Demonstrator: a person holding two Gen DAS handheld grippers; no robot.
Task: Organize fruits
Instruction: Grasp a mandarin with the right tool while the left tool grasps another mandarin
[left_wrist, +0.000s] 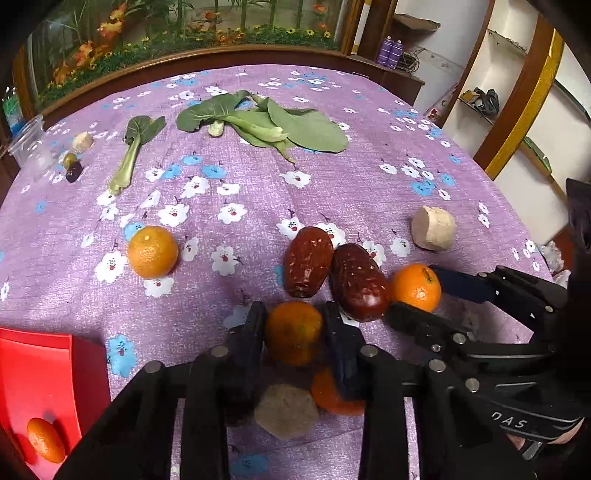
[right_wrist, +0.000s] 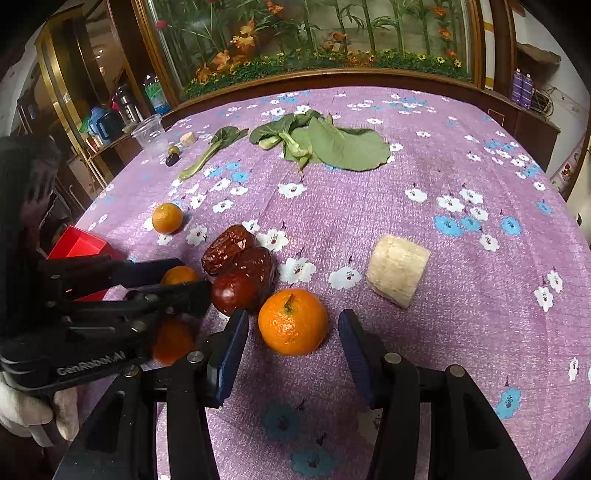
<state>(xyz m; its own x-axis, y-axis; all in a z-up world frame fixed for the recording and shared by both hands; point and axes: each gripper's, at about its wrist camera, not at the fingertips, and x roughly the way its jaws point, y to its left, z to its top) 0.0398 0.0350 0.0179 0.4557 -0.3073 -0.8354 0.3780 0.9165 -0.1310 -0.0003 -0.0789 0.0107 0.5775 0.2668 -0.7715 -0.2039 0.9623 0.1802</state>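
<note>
Left gripper (left_wrist: 294, 325) jaws clamped on a mandarin (left_wrist: 293, 332), right gripper (right_wrist: 293, 345) jaws apart around another (right_wrist: 292, 326).

1. The desk (right_wrist: 461, 258) is covered by a purple cloth printed with white and blue flowers.
2. Along its far side lie a heap of green leaves (right_wrist: 332, 142) and, just left of it, a single leafy stalk (right_wrist: 210, 151).
3. At the far left edge stands a clear plastic cup (right_wrist: 149, 134), with a pale chunk (right_wrist: 187, 138), an olive-green fruit (right_wrist: 174, 150) and a dark fruit (right_wrist: 172, 159) close by.
4. A mandarin (right_wrist: 167, 218) sits alone, mid-left.
5. Two wrinkled red dates (right_wrist: 240, 254) lie touching each other, with a stemmed mandarin (right_wrist: 292, 321) just beside them.
6. A cut pale root piece (right_wrist: 397, 269) lies to the right, apart.
7. A red box (left_wrist: 48, 387) sits at the near left edge.
</note>
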